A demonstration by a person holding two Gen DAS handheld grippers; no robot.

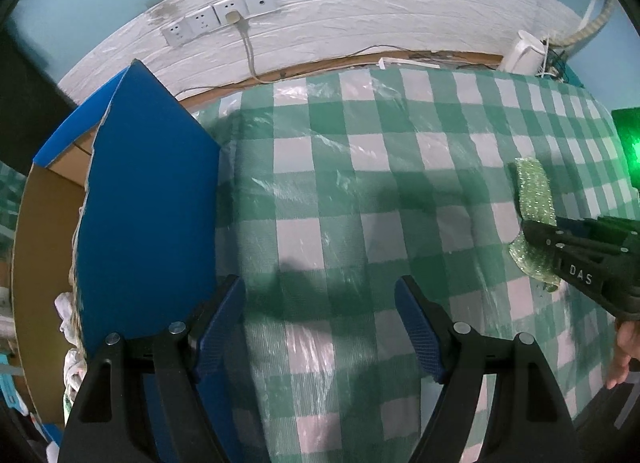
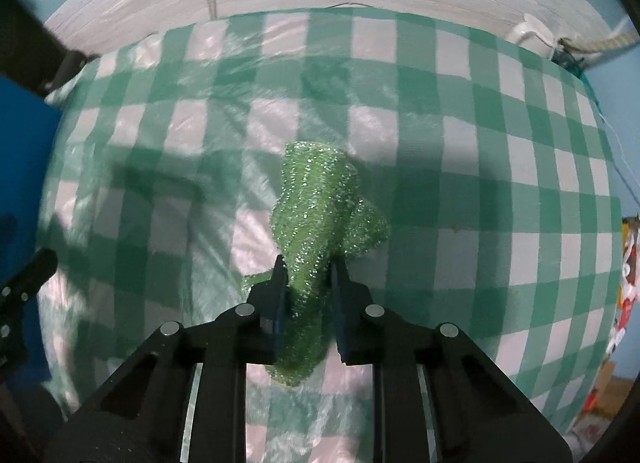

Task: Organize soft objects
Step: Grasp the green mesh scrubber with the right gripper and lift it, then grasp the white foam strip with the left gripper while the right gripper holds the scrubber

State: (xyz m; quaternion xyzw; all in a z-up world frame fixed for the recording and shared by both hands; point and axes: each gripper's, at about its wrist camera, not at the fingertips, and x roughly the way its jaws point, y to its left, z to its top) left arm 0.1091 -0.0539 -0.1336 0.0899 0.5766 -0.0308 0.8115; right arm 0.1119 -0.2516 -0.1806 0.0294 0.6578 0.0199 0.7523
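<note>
Sparkly green scrubbing cloth (image 2: pixel 316 223), mid-frame, is pinched by the right gripper (image 2: pixel 308 275); loose folds could slip. Left gripper (image 1: pixel 320 303) gapes empty, possibly idle.

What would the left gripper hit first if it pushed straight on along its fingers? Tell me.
Most likely the checked tablecloth: the open left gripper has nothing between its fingers, with the blue box flap off to its left. Depth is uncertain.
</note>
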